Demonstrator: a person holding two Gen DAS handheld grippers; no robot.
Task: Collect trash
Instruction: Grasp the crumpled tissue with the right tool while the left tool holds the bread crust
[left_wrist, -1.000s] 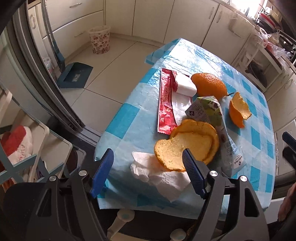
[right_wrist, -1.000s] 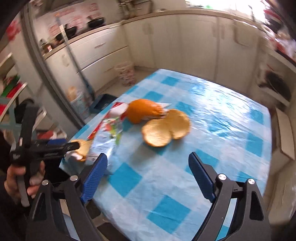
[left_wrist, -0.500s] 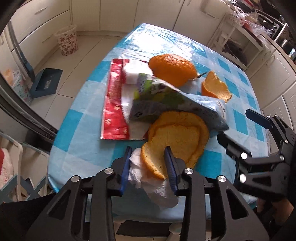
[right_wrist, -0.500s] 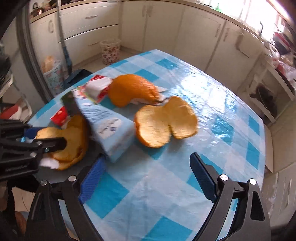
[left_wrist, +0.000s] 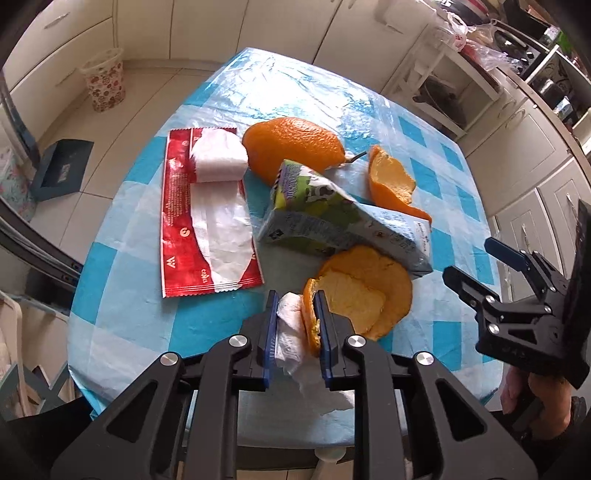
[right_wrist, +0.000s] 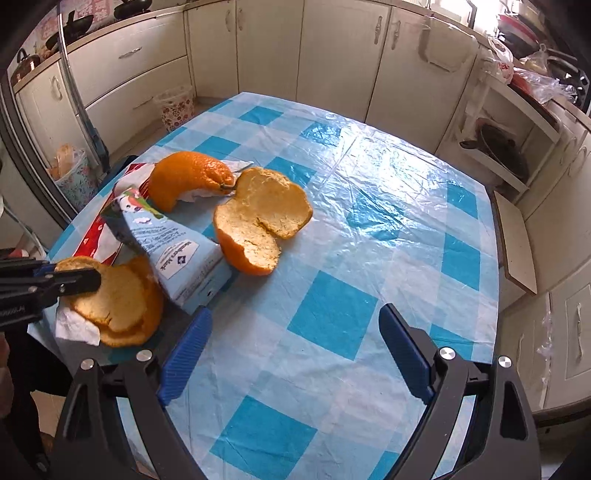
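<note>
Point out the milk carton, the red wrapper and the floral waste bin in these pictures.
milk carton (left_wrist: 332, 225): left wrist view, on its printed side panel.
red wrapper (left_wrist: 177, 206): left wrist view, on its red left strip.
floral waste bin (left_wrist: 105, 83): left wrist view, on its patterned wall.

Both tongs share one build: matte black plastic frames with triangular cut-outs in the arms and round silver screw heads at the pivots. The left tongs (left_wrist: 295, 328) carry flat blue ribbed pads (left_wrist: 271, 328) on their inner faces. The right tongs (right_wrist: 293, 354) have the same blue ribbed pads (right_wrist: 186, 350). Pale lettering, perhaps a maker's mark, runs along the left frame but is too small to read.
</note>
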